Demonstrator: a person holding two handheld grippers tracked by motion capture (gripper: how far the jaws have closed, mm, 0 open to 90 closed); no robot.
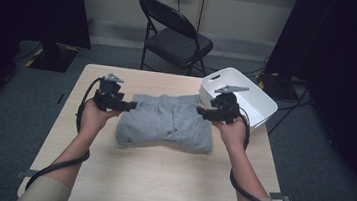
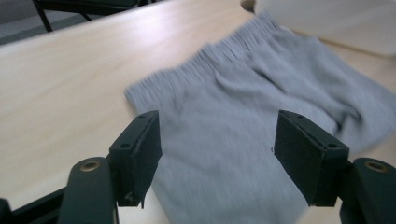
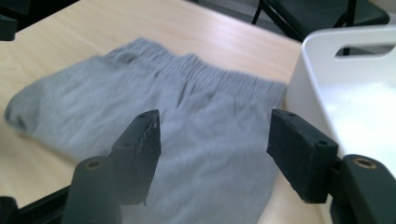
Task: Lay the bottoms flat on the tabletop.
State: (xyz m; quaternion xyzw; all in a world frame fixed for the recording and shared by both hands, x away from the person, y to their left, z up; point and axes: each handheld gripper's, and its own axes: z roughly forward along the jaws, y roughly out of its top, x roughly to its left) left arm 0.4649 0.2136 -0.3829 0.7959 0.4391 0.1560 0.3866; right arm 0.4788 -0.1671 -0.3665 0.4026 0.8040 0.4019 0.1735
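On the pale wooden table (image 1: 158,174) in a dim room, we see folded grey shorts (image 1: 166,122) lying in the middle, their elastic waistband on the far side. The left gripper (image 1: 133,106) hovers at the shorts' left edge and the right gripper (image 1: 199,111) at their right edge, each with jaws wide apart and nothing between them. A white bin (image 1: 256,106) stands just beside the shorts' far right corner.

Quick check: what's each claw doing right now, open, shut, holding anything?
Left claw: open, holding nothing, over the grey shorts.
Right claw: open, holding nothing, over the same shorts.
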